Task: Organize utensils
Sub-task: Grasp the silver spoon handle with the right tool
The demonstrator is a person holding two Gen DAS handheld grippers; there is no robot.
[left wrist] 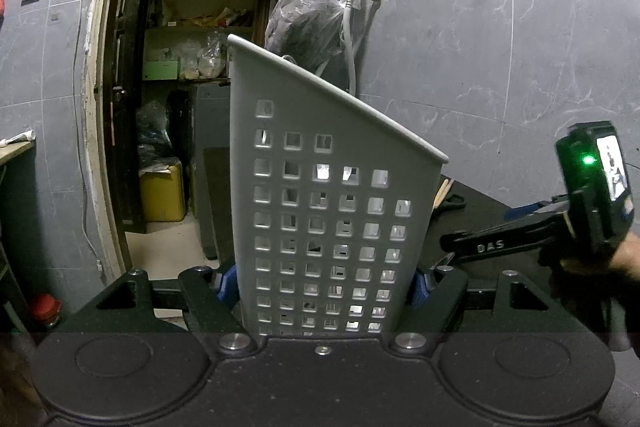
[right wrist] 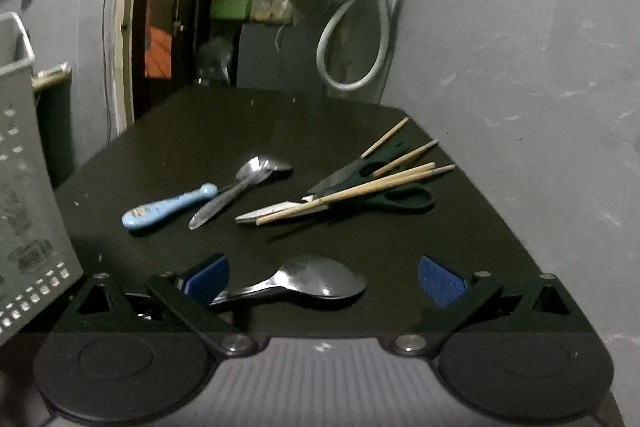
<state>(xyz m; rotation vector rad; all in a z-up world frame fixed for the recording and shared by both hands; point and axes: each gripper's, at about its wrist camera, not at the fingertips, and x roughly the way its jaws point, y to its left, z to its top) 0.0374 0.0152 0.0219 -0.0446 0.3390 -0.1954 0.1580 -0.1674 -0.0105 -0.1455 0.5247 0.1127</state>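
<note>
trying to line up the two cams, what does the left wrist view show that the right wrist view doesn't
Only the left wrist view shows the left gripper clamped on both sides of the grey holder, and the right gripper seen from outside, with a hand on it.

Only the right wrist view shows the table's spread: a large spoon between open blue pads, a blue-handled utensil, another spoon, scissors and chopsticks.

Both show the holder, black table, wrapped bundle, hose and doorway.

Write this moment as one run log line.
left gripper: shut on holder | right gripper: open above spoon | table: utensils loose
</note>
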